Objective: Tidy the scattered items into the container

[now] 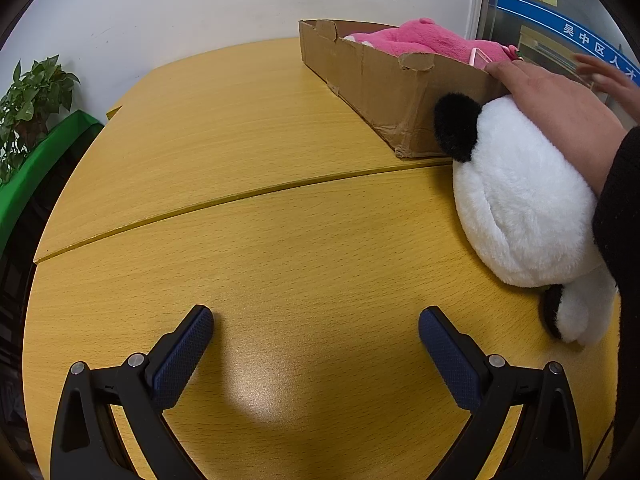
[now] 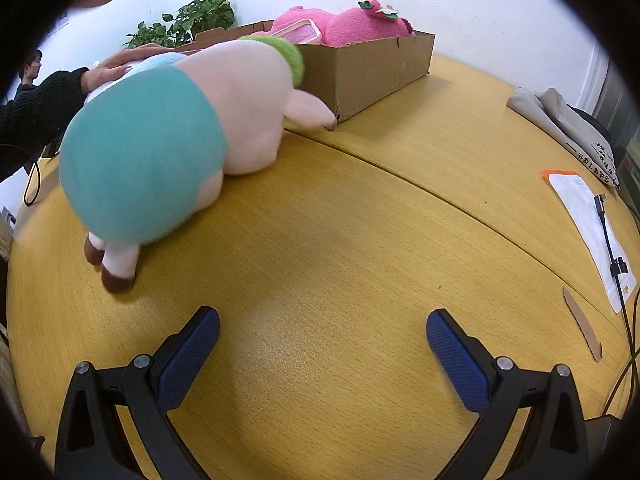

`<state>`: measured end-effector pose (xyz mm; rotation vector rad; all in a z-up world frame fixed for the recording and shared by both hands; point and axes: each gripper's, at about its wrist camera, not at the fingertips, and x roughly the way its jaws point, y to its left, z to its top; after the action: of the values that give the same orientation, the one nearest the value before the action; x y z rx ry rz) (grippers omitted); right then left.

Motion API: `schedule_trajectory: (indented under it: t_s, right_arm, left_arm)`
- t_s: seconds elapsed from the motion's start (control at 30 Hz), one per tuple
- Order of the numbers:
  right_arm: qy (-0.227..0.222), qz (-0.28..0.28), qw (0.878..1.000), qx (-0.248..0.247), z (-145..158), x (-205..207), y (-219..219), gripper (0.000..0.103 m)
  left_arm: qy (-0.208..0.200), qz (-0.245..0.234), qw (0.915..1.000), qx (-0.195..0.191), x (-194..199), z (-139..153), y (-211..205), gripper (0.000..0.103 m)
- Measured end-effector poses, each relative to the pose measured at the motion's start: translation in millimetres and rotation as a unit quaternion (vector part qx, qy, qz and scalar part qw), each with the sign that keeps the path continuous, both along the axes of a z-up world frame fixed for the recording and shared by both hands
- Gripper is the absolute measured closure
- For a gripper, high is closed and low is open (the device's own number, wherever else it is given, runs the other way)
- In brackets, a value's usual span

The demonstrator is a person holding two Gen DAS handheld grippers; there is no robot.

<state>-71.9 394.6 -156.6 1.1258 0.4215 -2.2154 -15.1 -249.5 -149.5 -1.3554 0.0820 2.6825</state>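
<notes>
In the left wrist view the left gripper (image 1: 316, 332) is wide open and holds nothing, a hand (image 1: 560, 108) presses the toy (image 1: 520, 200) beside the box (image 1: 384, 88) – in the right wrist view the right gripper (image 2: 323, 336) also gapes empty over the table (image 2: 360, 240), the toy (image 2: 168, 144) touching the box (image 2: 368, 68).

plush toy (image 2: 168, 136) on table (image 2: 360, 240), touching box (image 2: 372, 68) behind it

My left camera sits low over the bench (image 1: 280, 240), looking along its tongs (image 1: 316, 344) toward the cardboard box (image 1: 384, 88) at the far edge. My right camera looks likewise over its tongs (image 2: 323, 346). Both views share the box (image 2: 372, 68) and the pink plush (image 1: 432, 40) inside it.
</notes>
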Motion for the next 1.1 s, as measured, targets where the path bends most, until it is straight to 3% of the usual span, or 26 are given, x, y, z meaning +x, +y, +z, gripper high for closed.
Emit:
schedule_trajectory:
  t_s: [1.1]
  right_arm:
    - [-0.001, -0.001, 1.0, -0.001, 0.7, 2.0, 0.1, 0.0]
  left_arm:
    - [0.0, 0.0, 1.0, 0.0, -0.6, -0.5, 0.0, 0.0]
